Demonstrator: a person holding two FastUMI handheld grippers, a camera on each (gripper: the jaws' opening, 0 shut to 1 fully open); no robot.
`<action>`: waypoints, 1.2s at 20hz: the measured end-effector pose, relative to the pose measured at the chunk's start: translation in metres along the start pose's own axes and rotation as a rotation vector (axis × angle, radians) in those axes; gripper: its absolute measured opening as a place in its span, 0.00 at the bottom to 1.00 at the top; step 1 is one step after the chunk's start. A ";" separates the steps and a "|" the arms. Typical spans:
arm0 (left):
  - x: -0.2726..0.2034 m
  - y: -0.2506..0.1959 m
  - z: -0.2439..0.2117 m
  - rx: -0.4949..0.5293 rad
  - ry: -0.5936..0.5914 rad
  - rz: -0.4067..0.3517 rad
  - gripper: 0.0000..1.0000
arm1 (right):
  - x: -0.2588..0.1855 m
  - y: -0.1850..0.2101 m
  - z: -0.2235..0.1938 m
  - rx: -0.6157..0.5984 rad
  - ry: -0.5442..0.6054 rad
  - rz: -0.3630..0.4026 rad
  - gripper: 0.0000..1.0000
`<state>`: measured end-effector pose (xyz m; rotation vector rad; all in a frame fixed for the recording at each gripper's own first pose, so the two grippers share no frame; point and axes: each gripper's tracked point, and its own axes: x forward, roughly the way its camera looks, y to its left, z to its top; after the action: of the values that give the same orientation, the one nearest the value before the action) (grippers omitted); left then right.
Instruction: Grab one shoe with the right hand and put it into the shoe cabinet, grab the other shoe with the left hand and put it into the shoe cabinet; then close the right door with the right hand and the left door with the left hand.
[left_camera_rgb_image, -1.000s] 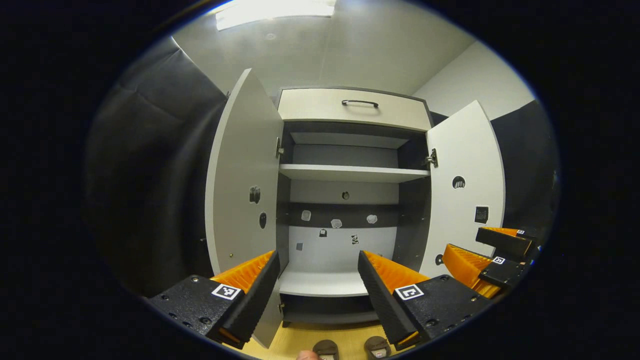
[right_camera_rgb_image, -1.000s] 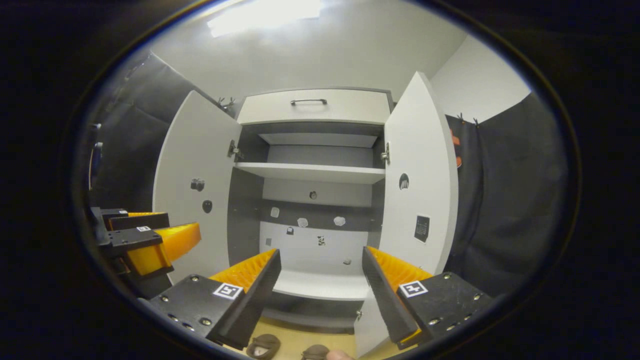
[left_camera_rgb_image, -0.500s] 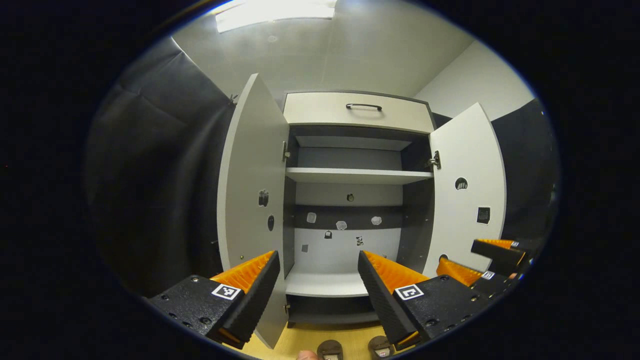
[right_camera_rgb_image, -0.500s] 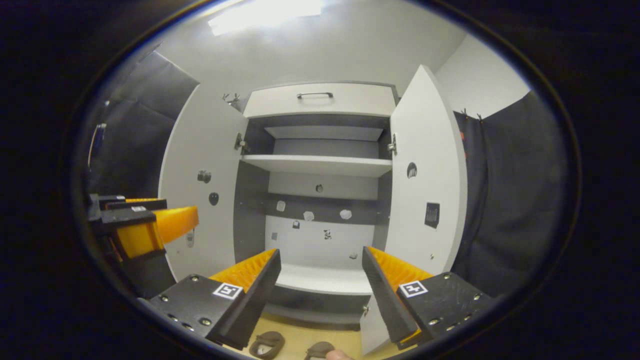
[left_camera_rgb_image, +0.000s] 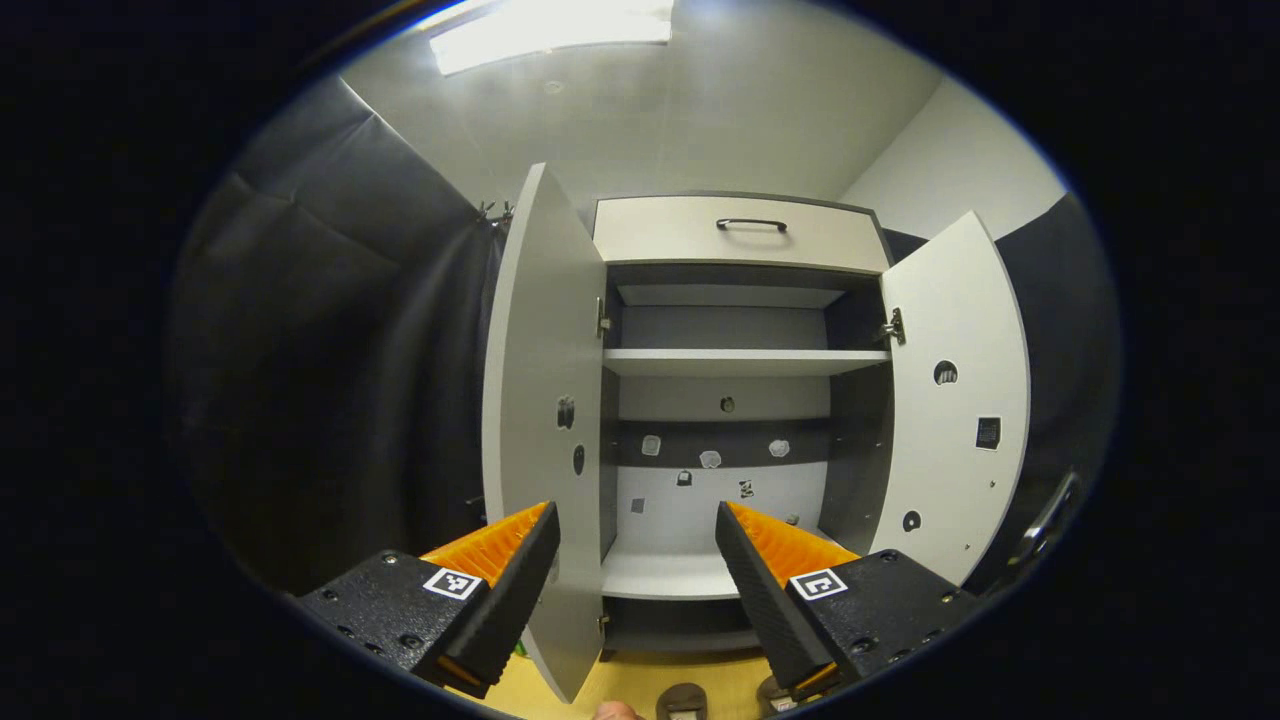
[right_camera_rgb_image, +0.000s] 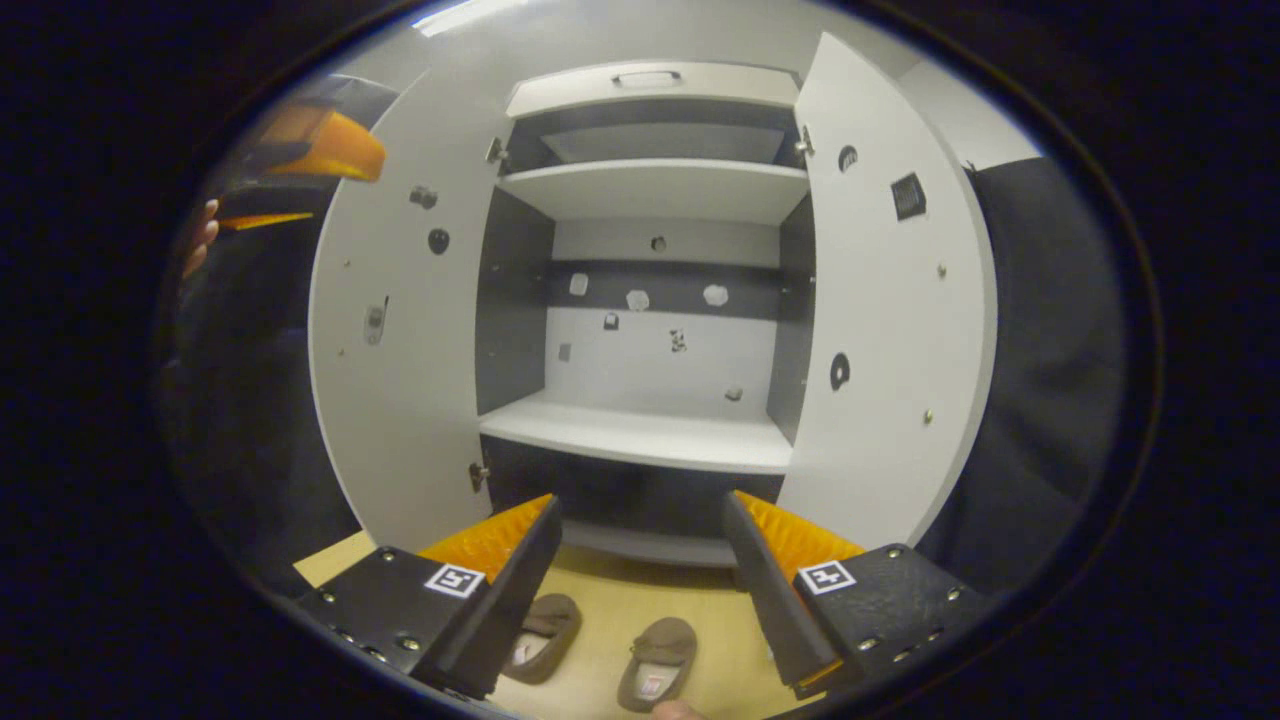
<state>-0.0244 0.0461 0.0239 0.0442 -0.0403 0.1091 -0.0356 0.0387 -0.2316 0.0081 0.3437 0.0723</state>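
Brown slippers, two of them, lie on the light wooden floor (right_camera_rgb_image: 600, 610) in front of the shoe cabinet (right_camera_rgb_image: 650, 300), toes toward it: left slipper (right_camera_rgb_image: 545, 635) and right slipper (right_camera_rgb_image: 660, 660) side by side, slightly apart, neither touched by anything. In the right gripper view the right gripper (right_camera_rgb_image: 640, 560) hangs above them with jaws spread wide, nothing between the fingers; both slippers sit in the gap between its fingers, lower down. Cabinet has both doors swung open: left door (right_camera_rgb_image: 400, 330) and right door (right_camera_rgb_image: 880, 300), white inside faces with small dark stickers and holes. Inside, an upper shelf (right_camera_rgb_image: 655, 185) and a lower shelf (right_camera_rgb_image: 640, 435), both white and bare, grey back panel with a few small stickers. A drawer front with a handle (right_camera_rgb_image: 645, 78) tops the cabinet. At upper left of the right gripper view the left gripper (right_camera_rgb_image: 300, 165) shows beside the left door, with fingers of the hand holding it (right_camera_rgb_image: 200, 235) just below; its jaw state can't be judged there. In the left gripper view the left gripper (left_camera_rgb_image: 635, 560) is held higher, aimed at the cabinet interior, jaws released wide and empty; the slippers barely peek in at the bottom edge (left_camera_rgb_image: 685, 700). Dark cloth wall (left_camera_rgb_image: 330, 350) hangs left of the cabinet.
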 end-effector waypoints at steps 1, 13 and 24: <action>-0.001 0.003 0.002 0.003 -0.003 0.006 0.96 | 0.003 0.001 -0.017 0.013 0.025 0.005 0.98; -0.008 0.056 0.002 0.040 0.015 0.120 0.96 | 0.028 0.014 -0.219 0.103 0.420 0.033 0.99; -0.022 0.112 0.001 0.095 0.036 0.266 0.93 | 0.068 0.017 -0.321 0.091 0.635 0.023 0.99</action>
<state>-0.0585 0.1550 0.0284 0.1315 -0.0049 0.3773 -0.0810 0.0590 -0.5559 0.0806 0.9813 0.0810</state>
